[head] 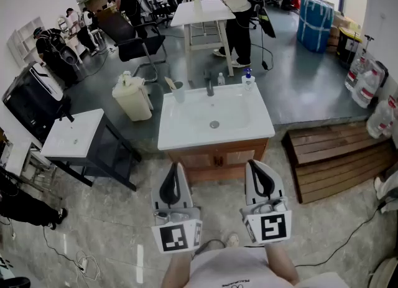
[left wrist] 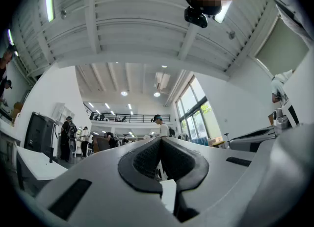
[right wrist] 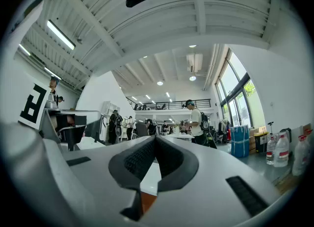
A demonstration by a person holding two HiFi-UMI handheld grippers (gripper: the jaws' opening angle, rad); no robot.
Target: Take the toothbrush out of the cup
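White-shelled left gripper (head: pixel 176 171) hovers before the washbasin (head: pixel 186 132), jaws pressed together, empty. Only the head view shows the toothbrush (head: pixel 169 83), standing in the cup (head: pixel 179 92) on the basin's back-left corner. Right gripper (head: pixel 260 170) is likewise closed on nothing.

The washbasin unit (head: pixel 180 136) stands mid-floor. At its back edge the tap (head: pixel 209 88) sits in the middle. Left of the tap is the cup (head: pixel 179 92) with the toothbrush (head: pixel 169 83) in it. Right of the tap are a small bottle (head: pixel 221 79) and then a pump bottle (head: pixel 248 79). Just left of the unit stands a bin (head: pixel 132 99), and further left a low table (head: pixel 71 134). To its right lies a pallet (head: pixel 336 156). Behind it stands a high table (head: pixel 202 13). In front of it, side by side, are the left gripper (head: pixel 176 166) and the right gripper (head: pixel 254 164).
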